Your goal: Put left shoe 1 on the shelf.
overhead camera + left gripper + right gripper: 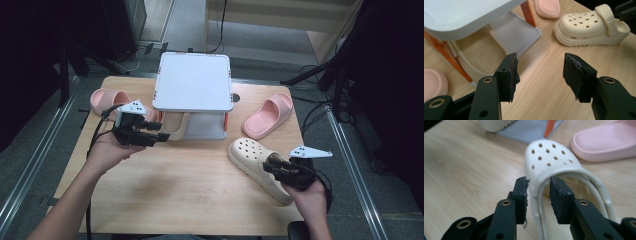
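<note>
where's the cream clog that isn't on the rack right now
In the high view the cream clog lies on the table's right front part, just in front of the pink slide. The right gripper straddles its side wall at the heel opening.

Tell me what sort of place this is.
Probably a lab or recording studio, not a home: a wooden table stands on grey floor between metal rails, with dark stands and loose cables around it.

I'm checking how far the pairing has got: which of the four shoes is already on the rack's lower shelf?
The cream clog under the white rack top. Its mate, the second cream clog, and both pink slides lie on the table.
</note>
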`<control>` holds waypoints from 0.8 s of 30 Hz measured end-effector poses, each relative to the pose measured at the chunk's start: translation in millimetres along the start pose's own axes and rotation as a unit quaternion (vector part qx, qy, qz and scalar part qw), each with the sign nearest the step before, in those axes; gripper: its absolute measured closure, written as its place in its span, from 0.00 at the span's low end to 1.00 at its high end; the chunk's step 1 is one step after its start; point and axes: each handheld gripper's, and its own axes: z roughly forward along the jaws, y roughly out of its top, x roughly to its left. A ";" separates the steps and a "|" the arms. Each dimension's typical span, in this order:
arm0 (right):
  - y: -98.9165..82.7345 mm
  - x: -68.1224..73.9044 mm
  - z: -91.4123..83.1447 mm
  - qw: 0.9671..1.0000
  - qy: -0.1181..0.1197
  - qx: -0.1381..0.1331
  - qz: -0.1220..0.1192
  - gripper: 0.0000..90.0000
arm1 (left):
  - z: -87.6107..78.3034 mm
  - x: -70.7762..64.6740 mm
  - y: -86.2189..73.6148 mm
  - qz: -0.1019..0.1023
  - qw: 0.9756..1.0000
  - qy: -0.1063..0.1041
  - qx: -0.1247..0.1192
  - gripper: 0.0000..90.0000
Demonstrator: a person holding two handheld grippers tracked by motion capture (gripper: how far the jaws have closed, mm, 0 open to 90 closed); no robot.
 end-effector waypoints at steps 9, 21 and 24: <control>-2.4 -5.1 27.2 0.999 0.016 0.045 0.003 0.70 | 0.9 1.9 -7.1 -0.011 1.000 0.003 -0.001 0.57; 8.5 -4.4 50.0 0.996 0.028 0.083 -0.003 0.86 | 2.1 4.7 -14.8 -0.013 1.000 0.017 0.004 0.72; 12.0 -4.6 48.2 0.997 0.036 0.072 0.002 0.86 | -0.2 5.0 -16.6 -0.018 1.000 0.019 -0.001 0.74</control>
